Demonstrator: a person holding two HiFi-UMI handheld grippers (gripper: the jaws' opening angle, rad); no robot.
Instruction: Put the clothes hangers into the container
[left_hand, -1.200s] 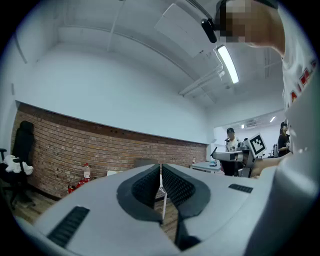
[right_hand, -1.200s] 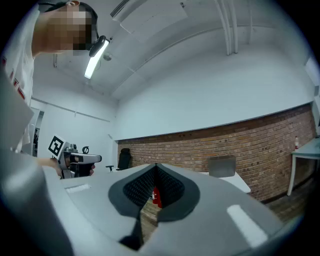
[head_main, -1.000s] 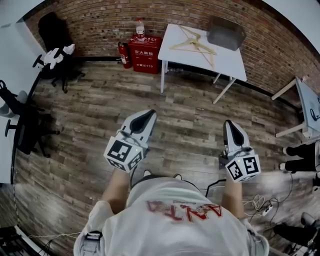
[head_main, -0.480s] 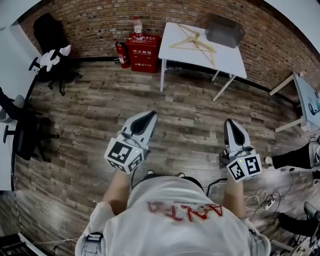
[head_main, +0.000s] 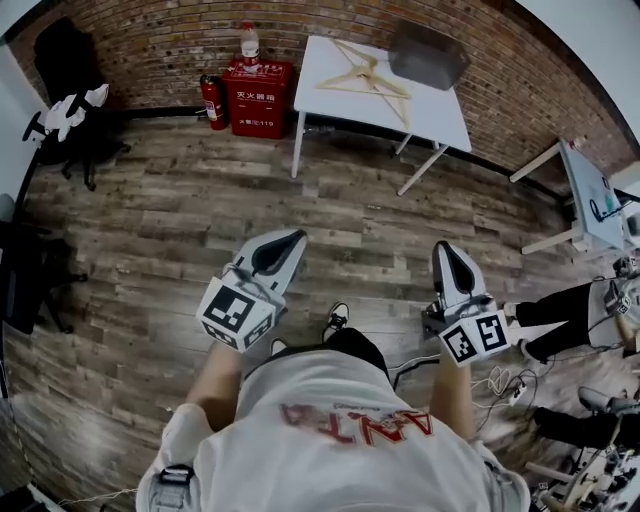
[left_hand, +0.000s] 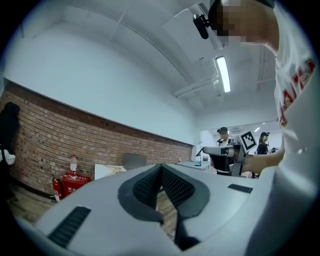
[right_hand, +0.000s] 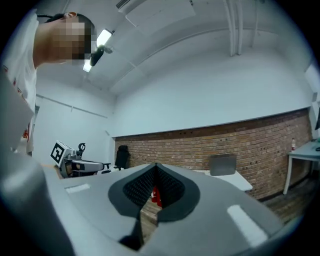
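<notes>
Several wooden clothes hangers (head_main: 365, 75) lie in a loose pile on a white table (head_main: 350, 100) by the brick wall, far ahead of me. A grey container (head_main: 428, 55) stands on the same table's right end. My left gripper (head_main: 287, 240) is held out level over the wooden floor, shut and empty. At the same height my right gripper (head_main: 444, 250) is also shut with nothing in it. In the left gripper view the pads (left_hand: 150, 185) meet at the gripper's tip (left_hand: 161, 166), with the container (left_hand: 134, 161) beyond. The right gripper view shows that gripper's tip (right_hand: 156, 165) closed and the container (right_hand: 223, 164) ahead.
A red fire-equipment box (head_main: 258, 95) with a bottle on top and an extinguisher (head_main: 211, 100) stand left of the table. Black chairs (head_main: 65, 120) are at the far left. Another table (head_main: 590, 190), a person's legs (head_main: 560, 305) and floor cables (head_main: 500, 385) are at the right.
The person has stepped forward: a shoe now shows and the table, red box and chairs have shifted left in the head view. Both grippers stay shut and empty.
</notes>
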